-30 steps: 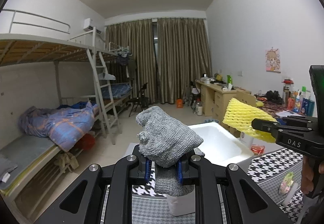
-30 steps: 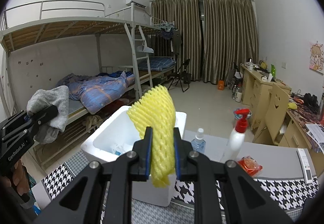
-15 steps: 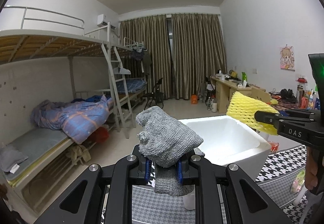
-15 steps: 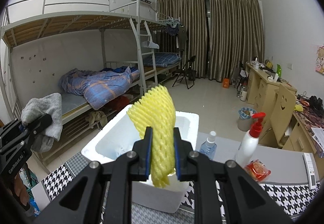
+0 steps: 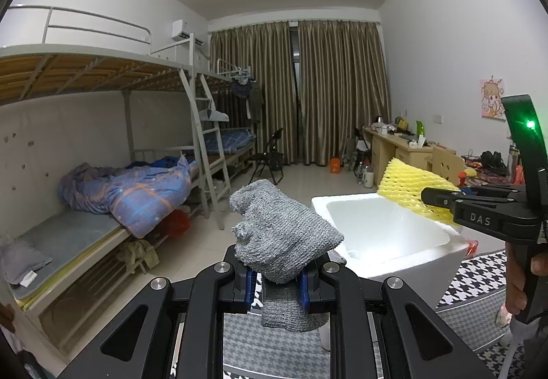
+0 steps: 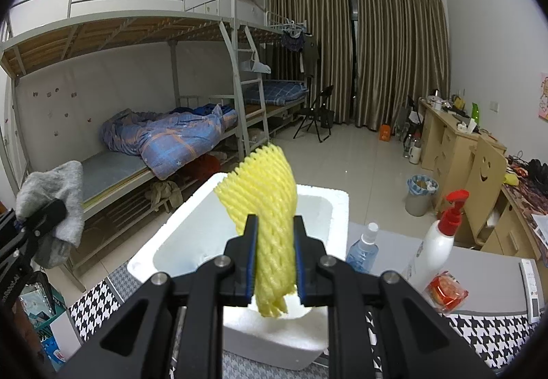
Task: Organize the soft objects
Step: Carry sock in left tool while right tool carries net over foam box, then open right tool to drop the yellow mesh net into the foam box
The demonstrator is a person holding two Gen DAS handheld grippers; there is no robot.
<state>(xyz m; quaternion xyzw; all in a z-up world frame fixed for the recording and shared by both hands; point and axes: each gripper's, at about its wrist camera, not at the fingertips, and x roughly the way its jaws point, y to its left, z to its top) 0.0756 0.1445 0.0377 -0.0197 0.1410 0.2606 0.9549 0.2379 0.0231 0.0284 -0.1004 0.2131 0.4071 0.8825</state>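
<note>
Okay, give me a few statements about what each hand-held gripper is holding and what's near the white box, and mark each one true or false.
1. The left hand-held gripper is clamped on a grey knitted cloth. True.
2. The right hand-held gripper is empty. False: it holds a yellow foam net.
3. The white foam box has its lid on. False: it is open at the top.
4. A red-capped pump bottle stands right of the box. True.

bunk bed (image 6: 144, 36) | blue quilt (image 6: 171, 136) | folding chair (image 6: 316, 112) | pump bottle (image 6: 436, 242) | spray bottle (image 6: 363, 245)
</note>
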